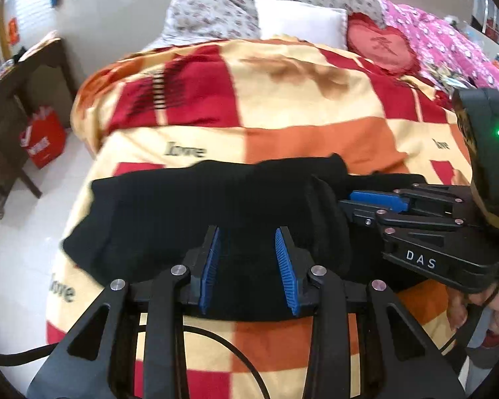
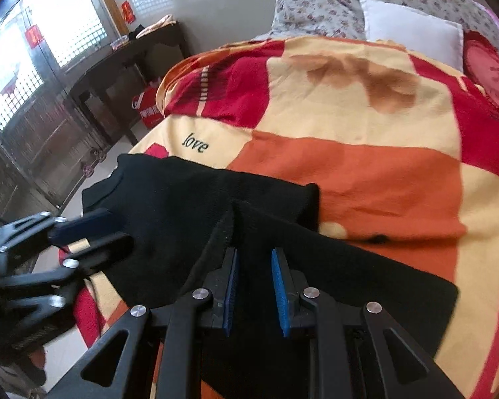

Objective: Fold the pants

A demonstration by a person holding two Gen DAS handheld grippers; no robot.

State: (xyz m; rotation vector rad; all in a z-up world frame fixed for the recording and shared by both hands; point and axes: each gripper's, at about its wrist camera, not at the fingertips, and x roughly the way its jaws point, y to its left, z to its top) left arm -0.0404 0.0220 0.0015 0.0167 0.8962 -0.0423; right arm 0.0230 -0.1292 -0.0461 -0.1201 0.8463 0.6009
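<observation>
Pants [image 1: 189, 212] lie partly folded at frame center on the blanket [image 1: 316, 106], 1 more fold likely left; my left gripper [image 1: 248, 266] jaws apart, empty; right gripper [image 2: 255, 286] apart, grip unclear.

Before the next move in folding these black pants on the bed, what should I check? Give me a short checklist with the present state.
1. Left gripper free of cloth: ok, jaws apart over the black pants.
2. Right gripper holds a fold: cannot tell, black cloth fills its gap.
3. Pants flat: not ok, a ridge stands up by the right gripper.
4. Grippers apart from each other: ok.
5. Checkered blanket beyond the pants free: ok; white pillow lies far back.
</observation>
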